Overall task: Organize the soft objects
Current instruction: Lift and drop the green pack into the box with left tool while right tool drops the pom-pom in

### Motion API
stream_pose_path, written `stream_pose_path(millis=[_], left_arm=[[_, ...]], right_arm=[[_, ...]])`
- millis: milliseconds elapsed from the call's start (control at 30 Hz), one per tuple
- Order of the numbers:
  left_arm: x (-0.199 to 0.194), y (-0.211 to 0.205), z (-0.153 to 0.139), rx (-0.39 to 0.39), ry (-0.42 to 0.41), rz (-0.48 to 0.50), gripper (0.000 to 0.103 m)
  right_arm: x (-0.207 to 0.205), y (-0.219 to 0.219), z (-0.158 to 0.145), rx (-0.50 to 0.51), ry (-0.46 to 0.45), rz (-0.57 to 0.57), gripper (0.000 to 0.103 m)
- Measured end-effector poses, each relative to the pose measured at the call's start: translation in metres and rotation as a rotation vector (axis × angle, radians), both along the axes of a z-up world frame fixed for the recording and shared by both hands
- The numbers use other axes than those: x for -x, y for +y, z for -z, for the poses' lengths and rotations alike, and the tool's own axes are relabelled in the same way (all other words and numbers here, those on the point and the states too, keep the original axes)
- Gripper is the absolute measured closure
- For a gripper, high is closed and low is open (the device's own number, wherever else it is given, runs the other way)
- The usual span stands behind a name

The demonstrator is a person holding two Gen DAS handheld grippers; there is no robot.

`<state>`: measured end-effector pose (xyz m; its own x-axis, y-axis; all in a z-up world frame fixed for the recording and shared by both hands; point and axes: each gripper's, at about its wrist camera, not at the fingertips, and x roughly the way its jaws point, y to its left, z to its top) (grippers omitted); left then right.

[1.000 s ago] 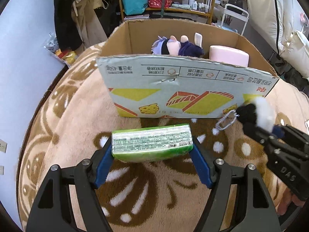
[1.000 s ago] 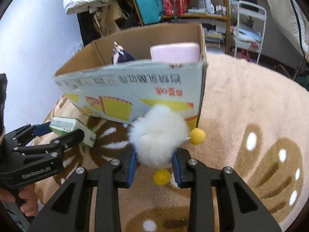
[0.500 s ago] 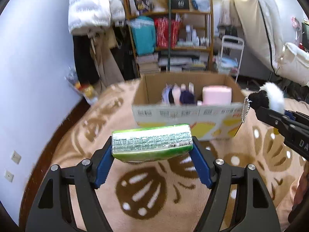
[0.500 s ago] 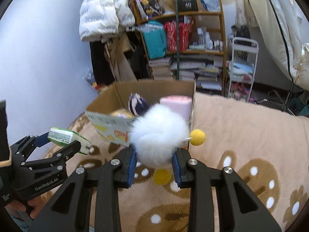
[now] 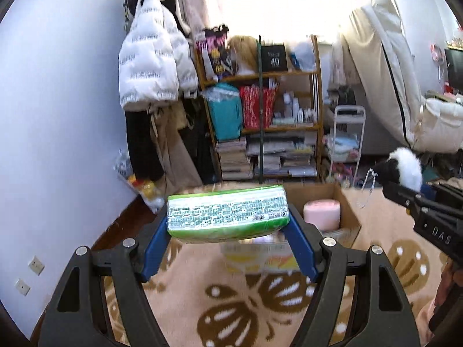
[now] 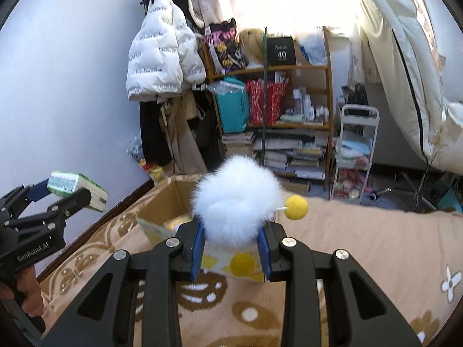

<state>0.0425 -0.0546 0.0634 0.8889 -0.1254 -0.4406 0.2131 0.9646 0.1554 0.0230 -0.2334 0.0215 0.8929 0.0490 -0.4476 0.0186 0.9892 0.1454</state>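
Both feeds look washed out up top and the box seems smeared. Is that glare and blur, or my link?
Left wrist view: window glare bleaches the top; the cardboard box is motion-smeared, the green tissue pack sharp. Right wrist view: same glare; the white plush is sharp, the box front below it soft. Fisheye bends both.

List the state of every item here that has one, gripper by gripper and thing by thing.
left gripper: shut on the green tissue pack
green tissue pack: held in the air, lying level
right gripper: shut on the white fluffy toy
white fluffy toy: held in the air
cardboard box: open-topped, pink roll inside
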Motion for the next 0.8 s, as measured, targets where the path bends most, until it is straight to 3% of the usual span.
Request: stream_pose_path(millis=[233,400,800], left_arm=[[-0.021,-0.015,-0.024,-0.026,-0.109,0.014,0.029],[-0.042,-0.022,-0.023,-0.019,-0.143,0.031,0.029],[-0.091,-0.040,0.042,-0.038,-0.031,0.038,0.028]], right_arm=[[-0.017,0.003,-0.023,0.049,-0.066,-0.019,0.070],[-0.033,0.008,-0.023,0.081,-0.080,-0.028,0.070],[-0.083,0.008,0.032,0.024,0.029,-0.043,0.069]])
